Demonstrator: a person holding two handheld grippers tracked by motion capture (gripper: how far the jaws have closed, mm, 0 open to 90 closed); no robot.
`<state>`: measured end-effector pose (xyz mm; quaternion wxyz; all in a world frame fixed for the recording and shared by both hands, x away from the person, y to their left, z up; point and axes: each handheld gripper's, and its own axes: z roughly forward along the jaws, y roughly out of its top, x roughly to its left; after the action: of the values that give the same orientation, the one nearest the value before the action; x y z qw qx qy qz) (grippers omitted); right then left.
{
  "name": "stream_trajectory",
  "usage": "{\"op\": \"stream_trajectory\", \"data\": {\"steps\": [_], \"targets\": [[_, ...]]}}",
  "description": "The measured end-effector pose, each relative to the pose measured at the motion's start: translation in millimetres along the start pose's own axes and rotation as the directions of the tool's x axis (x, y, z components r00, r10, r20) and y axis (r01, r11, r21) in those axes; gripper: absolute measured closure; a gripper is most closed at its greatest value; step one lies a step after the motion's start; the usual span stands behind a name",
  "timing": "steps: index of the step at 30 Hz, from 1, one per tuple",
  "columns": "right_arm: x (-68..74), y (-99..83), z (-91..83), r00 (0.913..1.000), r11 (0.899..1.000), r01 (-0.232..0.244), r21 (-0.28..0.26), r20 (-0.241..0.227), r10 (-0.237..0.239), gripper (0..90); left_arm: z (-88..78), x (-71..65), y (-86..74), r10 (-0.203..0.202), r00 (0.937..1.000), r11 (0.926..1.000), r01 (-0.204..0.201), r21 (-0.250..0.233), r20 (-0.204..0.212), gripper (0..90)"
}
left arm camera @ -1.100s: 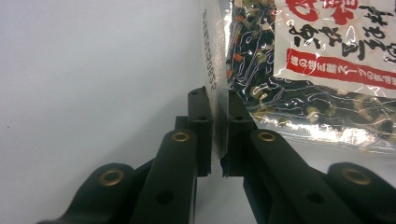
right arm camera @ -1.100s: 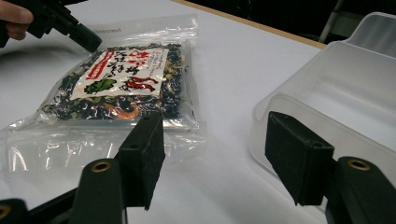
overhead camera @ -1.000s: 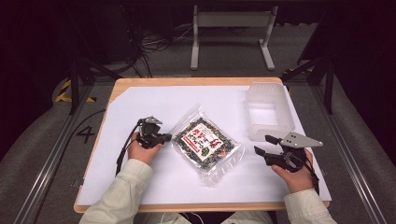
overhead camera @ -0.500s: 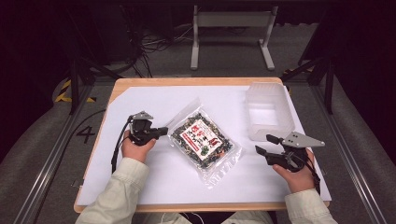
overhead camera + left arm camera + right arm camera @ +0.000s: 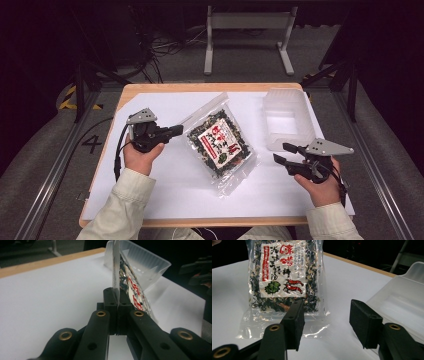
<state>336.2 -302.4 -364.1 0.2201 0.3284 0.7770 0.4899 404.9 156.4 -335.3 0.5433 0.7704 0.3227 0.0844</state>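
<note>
Here the bag of dried seaweed (image 5: pixel 220 145) is the thing to look at, so every place is told from it. On its left side, the left gripper (image 5: pixel 172 132) has its jaws squeezed tight on the clear edge of the bag (image 5: pixel 115 270). That pinch tips the bag up on that side, probably so it can be lifted. The rest of the bag rests on the white sheet (image 5: pixel 165 175) over the table (image 5: pixel 200 87). Past the bag's far right corner sits an empty clear tub (image 5: pixel 287 122), likely where the bag will go. To the bag's right, the right gripper (image 5: pixel 280 154) waits nearby. Its jaws (image 5: pixel 324 320) are partly apart, have just been closing, and nothing is between them.
</note>
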Motion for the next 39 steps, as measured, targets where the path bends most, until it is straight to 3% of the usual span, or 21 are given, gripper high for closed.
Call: {"op": "stream_trajectory", "data": {"steps": [7,11,18,27,39], "targets": [[9.3,18.9,-3.5,0.9982,0.999,0.047,-0.027,-0.035,-0.048,48.7,-23.2,-22.7,20.1,0.092,0.9958,0.992,-0.091,-0.088,0.002,89.8],[13.2,33.8,-3.5,0.9956,0.996,0.072,-0.053,-0.056,-0.075,46.7,-33.9,-33.8,30.1,0.15,0.9886,0.9831,-0.15,-0.105,-0.013,89.8],[20.2,63.6,7.5,0.9865,0.988,0.12,-0.101,-0.099,-0.13,43.3,-47.5,-41.6,43.0,0.202,0.9786,0.9648,-0.206,-0.164,-0.042,89.8],[29.6,92.8,30.4,0.9775,0.981,0.147,-0.131,-0.133,-0.164,37.1,-63.4,-42.3,43.9,0.208,0.9781,0.9544,-0.205,-0.218,-0.007,89.8],[36.6,118.2,52.8,0.9586,0.978,0.131,-0.16,-0.232,-0.166,29.0,-76.8,-49.8,44.4,0.253,0.9653,0.9413,-0.231,-0.246,0.063,89.9]]}}
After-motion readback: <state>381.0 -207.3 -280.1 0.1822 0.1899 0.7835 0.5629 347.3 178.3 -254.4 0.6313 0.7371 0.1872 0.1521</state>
